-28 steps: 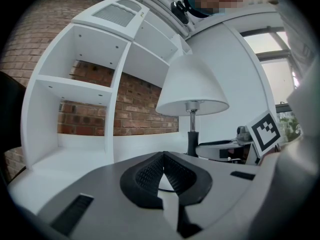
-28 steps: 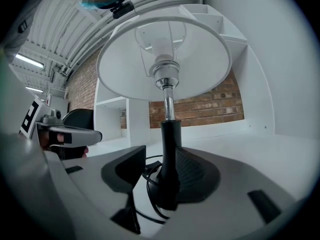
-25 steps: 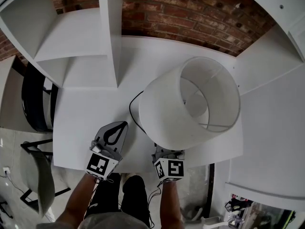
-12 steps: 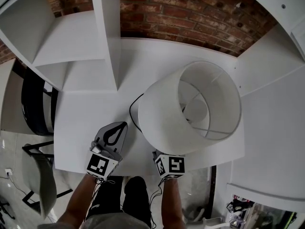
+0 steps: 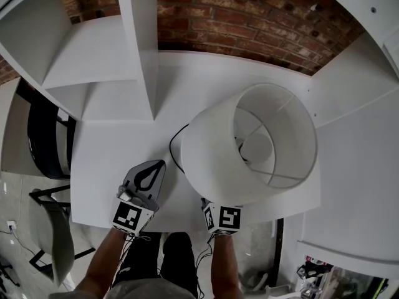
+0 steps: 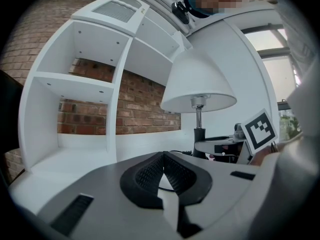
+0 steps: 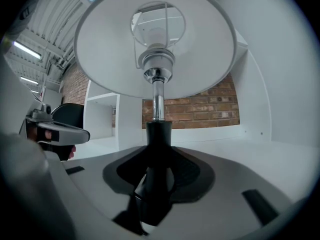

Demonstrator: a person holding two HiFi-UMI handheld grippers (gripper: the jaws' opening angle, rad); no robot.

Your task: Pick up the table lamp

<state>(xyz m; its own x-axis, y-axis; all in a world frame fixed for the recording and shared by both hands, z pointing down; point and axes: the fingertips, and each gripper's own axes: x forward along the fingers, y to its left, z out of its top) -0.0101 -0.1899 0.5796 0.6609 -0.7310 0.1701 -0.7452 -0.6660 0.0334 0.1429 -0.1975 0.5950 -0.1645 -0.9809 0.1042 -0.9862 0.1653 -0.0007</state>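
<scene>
The table lamp has a wide white shade (image 5: 249, 143) on a chrome stem with a black lower post (image 7: 159, 134). It stands on the white table (image 5: 106, 161) at the right. My right gripper (image 7: 159, 170) reaches under the shade; its jaws are closing and their black pads hug the black post. In the head view only its marker cube (image 5: 222, 218) shows. My left gripper (image 5: 156, 165) rests to the lamp's left, shut and empty. From the left gripper view the lamp (image 6: 198, 81) stands off to the right, beyond the left gripper (image 6: 161, 156).
A black cord (image 5: 174, 147) loops from the lamp across the table. A white shelf unit (image 5: 140, 55) stands at the back left against a brick wall (image 5: 249, 17). A dark chair (image 5: 47, 136) sits beyond the table's left edge.
The lamp shade has shifted slightly right and back in the head view, and the right gripper sits a little lower under it. The left gripper has stayed put.
</scene>
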